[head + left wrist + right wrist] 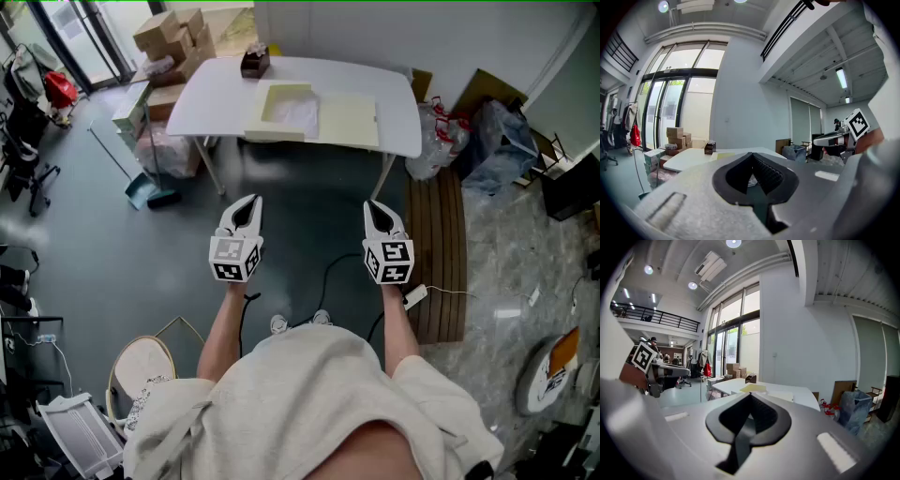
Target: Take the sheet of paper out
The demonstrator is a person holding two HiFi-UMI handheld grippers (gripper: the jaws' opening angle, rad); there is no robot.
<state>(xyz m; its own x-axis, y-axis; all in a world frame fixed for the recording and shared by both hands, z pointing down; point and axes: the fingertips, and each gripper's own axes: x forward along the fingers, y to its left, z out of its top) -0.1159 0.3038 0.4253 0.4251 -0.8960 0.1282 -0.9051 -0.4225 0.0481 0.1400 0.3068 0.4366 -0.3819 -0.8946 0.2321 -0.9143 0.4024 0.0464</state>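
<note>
Sheet of paper in open box, mid table, well ahead of us; left tool nearer than right tool; both tools' jaws together, empty.

Bright daylight floods in from the tall glass window wall at the left of the left gripper view, with round white ceiling lamps adding glare. The glossy grey floor shows pale reflections. Both gripper views bend strongly and blacken at the corners.

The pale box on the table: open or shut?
Open. The box has its lid lying flat beside it, and white paper shows inside.
</note>
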